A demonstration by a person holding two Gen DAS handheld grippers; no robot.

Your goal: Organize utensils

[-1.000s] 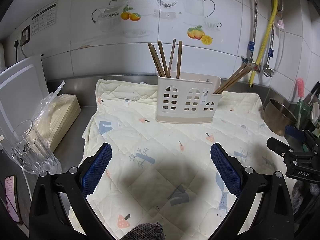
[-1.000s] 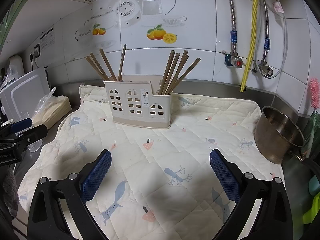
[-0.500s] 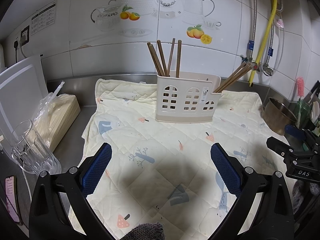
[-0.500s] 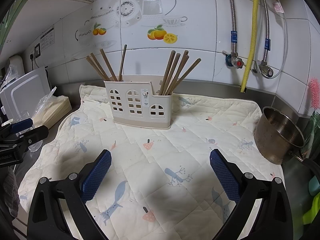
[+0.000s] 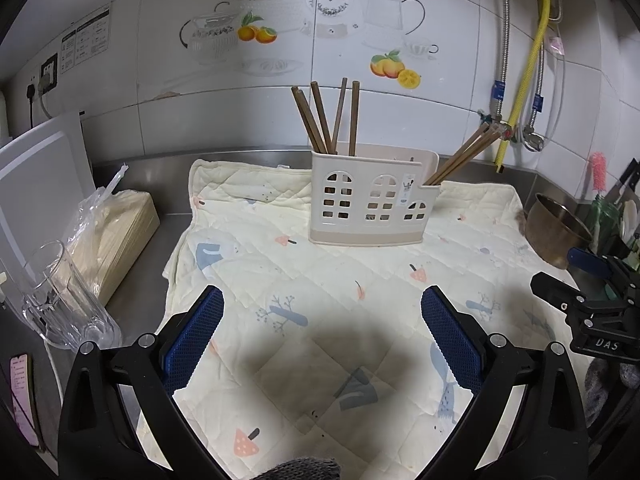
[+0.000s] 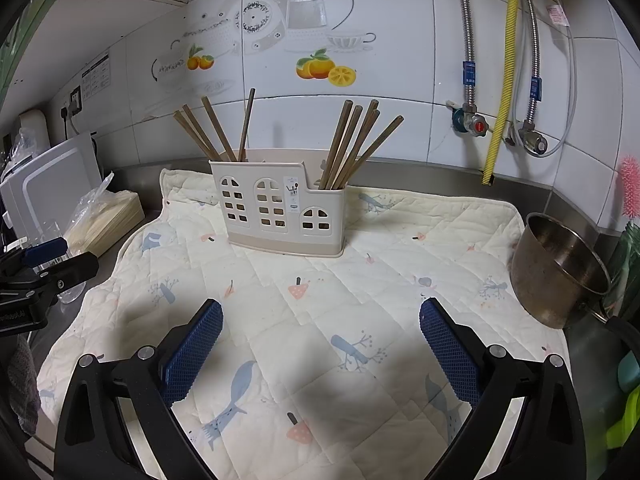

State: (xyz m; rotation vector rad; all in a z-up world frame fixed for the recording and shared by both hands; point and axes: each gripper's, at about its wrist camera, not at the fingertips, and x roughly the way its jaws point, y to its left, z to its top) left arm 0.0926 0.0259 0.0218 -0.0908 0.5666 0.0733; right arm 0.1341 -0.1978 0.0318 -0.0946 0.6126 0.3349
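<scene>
We hold left gripper [image 5: 322, 320] and right gripper [image 6: 320, 330] jaws spread, empty, above the cream quilted mat [image 6: 360, 304]. Brown wooden chopsticks [image 6: 352, 144] stand in the beige plastic holder [image 6: 280, 210] at the mat's back.

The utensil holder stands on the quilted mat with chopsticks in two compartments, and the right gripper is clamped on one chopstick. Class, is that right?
Not quite. The right gripper is open and holds nothing, as the right wrist view shows. The utensil holder does stand on the quilted mat, with chopsticks in two compartments.

Both wrist views face the wall low over the mat [image 5: 320, 280], sharing the caddy [image 6: 280, 208].
</scene>
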